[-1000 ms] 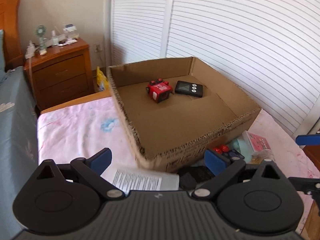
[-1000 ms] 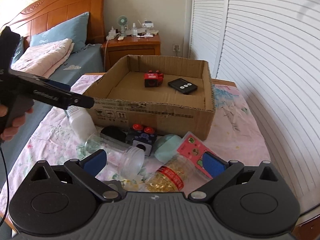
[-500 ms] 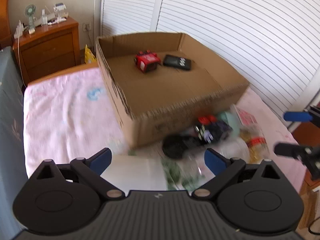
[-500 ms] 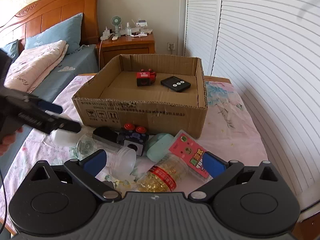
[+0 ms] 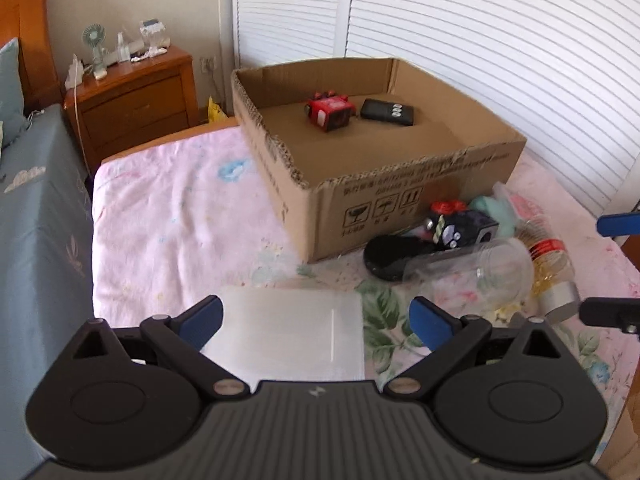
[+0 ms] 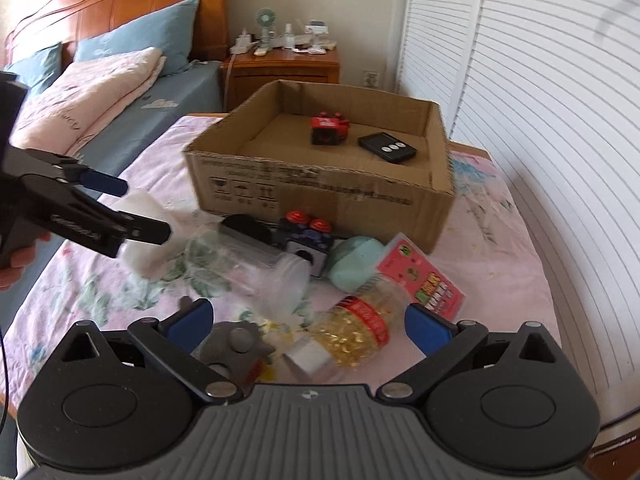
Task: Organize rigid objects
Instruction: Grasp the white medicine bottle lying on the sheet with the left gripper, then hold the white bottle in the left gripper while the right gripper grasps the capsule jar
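Observation:
A cardboard box stands on the pink bed sheet and holds a red cube toy and a black remote. In front of it lie a black cube toy, a clear jar, a capsule bottle, a mint case and a pink packet. My left gripper is open, its jaws either side of a white translucent box. My right gripper is open above the capsule bottle.
A grey star-shaped object lies by my right gripper's left finger. A black flat object lies by the box front. A wooden nightstand stands behind the bed. White louvred doors run along the right. A blue bed lies left.
My left gripper has pulled back and down from the cardboard box to the white translucent box. My right gripper has moved closer to the pile and lower.

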A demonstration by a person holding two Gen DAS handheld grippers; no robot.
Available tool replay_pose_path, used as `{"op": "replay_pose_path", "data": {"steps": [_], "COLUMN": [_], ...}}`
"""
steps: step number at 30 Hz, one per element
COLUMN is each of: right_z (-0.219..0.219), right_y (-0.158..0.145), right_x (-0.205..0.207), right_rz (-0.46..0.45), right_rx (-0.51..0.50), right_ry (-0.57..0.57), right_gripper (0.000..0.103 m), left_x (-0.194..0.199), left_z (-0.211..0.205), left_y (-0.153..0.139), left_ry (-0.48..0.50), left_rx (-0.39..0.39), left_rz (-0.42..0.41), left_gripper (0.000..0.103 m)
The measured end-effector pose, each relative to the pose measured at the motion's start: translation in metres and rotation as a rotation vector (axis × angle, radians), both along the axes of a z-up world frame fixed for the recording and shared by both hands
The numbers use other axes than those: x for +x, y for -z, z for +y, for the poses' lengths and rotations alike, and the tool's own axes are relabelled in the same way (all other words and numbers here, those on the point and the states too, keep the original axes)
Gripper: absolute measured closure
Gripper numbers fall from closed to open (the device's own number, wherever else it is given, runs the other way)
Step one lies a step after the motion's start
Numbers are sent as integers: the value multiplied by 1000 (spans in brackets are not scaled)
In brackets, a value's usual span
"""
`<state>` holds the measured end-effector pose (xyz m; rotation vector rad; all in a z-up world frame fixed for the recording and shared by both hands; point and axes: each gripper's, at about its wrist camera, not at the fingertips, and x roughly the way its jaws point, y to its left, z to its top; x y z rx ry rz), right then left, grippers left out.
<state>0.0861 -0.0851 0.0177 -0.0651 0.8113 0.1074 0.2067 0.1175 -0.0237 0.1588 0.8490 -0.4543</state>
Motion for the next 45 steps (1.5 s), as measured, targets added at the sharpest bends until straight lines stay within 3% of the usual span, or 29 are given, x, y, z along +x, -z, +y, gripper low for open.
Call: {"op": "replay_pose_path", "data": {"steps": [10,14,19,25,27,31,35,42,45], "right_z": [-12,-25,-38,-51,-54,-55,-53,-30,-32], "right_y": [14,17,13,23,25,25,26,51,59], "right_x": [-13,-11,14,52,54,39,21,6,7], "right_rz": [5,-6,-18,64,106,133,157,170,177], "right_rx": [-110,-130,-93,24,84,93,53,-145,-126], "right_ry": [-81,-133,-202,-251,-280,-310,-313,-271,-262], "right_gripper": [0,0,0,0,0,0,0,0,0], "left_x": [-10,-4,-2,-1,-2,-2,-4,-3,-5], "left_z": [-3,0,0,2,2,3,4,4,2], "left_y": [8,15,20,22,23,24,25,34,36], "left_ry": [6,-14,-26,-37,-41,-36,-30,-32,-38], "left_rx": [84,70,59,45,45,41,43,46,52], "left_rz": [-27,22,33,53,59,63,73,94,85], "left_gripper": [2,2,2,2,2,2,2,2,2]}}
